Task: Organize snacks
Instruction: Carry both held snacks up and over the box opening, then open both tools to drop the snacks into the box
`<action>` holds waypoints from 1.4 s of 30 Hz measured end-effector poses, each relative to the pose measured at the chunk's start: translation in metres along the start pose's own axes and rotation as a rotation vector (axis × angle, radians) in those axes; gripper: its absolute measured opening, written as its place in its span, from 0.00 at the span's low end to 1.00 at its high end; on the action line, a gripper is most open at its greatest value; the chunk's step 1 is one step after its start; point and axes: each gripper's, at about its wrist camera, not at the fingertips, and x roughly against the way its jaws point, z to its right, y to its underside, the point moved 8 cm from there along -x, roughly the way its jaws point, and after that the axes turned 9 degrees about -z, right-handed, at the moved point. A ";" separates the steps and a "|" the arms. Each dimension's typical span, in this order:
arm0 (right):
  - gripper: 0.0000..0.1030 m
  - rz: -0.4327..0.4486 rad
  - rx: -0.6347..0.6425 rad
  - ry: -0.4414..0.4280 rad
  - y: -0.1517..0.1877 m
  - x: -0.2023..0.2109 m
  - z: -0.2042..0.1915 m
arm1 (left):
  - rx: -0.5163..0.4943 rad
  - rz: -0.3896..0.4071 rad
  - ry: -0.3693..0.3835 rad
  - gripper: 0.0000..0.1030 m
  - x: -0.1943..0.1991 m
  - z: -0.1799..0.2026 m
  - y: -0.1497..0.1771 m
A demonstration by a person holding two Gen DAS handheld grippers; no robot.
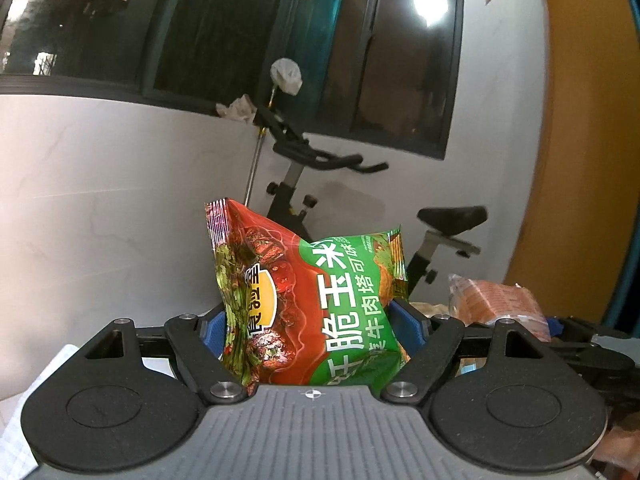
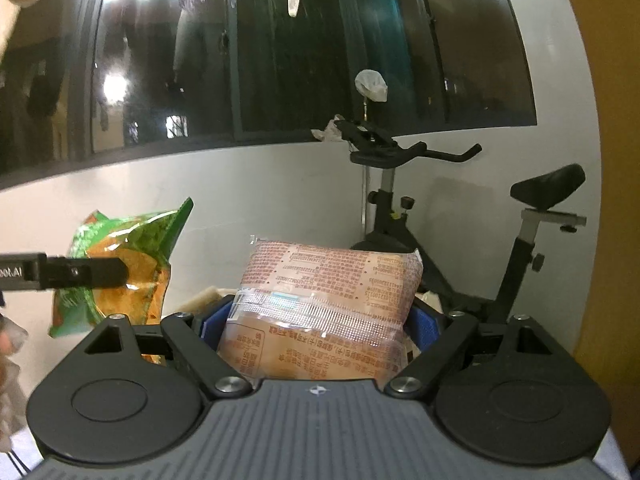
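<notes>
The left gripper pinches a chip bag between its two blue pads; the bag is held up in the air in front of a pale wall. The bag stands roughly upright, its long axis running up from the gripper, the crimped top seal tilted toward the upper left. Its printed characters lie sideways. It is glossy, puffy foil, red on one side and green on the other.

The right gripper clamps a bread pack, also lifted clear. This pack is a soft, rectangular pillow of clear film printed with orange-brown text, a ribbed seam crossing its middle. Its long axis runs away from the camera and slightly upward, the far end tipped right.

Two packs in all, one per gripper; each shows at the edge of the other's view.

Behind stand one exercise bike with black saddle and handlebars, and a dark window.
</notes>
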 end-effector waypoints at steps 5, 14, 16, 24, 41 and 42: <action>0.85 -0.073 0.042 0.041 0.008 -0.032 0.005 | -0.060 -0.059 -0.043 0.80 -0.024 0.002 0.004; 0.85 -0.146 0.013 0.074 0.028 -0.051 0.024 | -0.144 -0.137 -0.086 0.80 -0.053 -0.008 0.013; 0.85 -0.162 0.020 0.079 0.032 -0.053 0.026 | -0.153 -0.150 -0.090 0.80 -0.060 -0.011 0.014; 0.86 -0.194 0.045 0.095 0.042 -0.054 0.028 | -0.173 -0.180 -0.104 0.83 -0.075 -0.012 0.012; 0.96 -0.209 0.011 0.045 0.037 -0.051 0.020 | -0.079 -0.212 -0.054 0.87 -0.071 -0.026 0.014; 0.96 -0.209 0.004 0.041 0.035 -0.050 0.020 | -0.079 -0.209 -0.050 0.87 -0.070 -0.026 0.014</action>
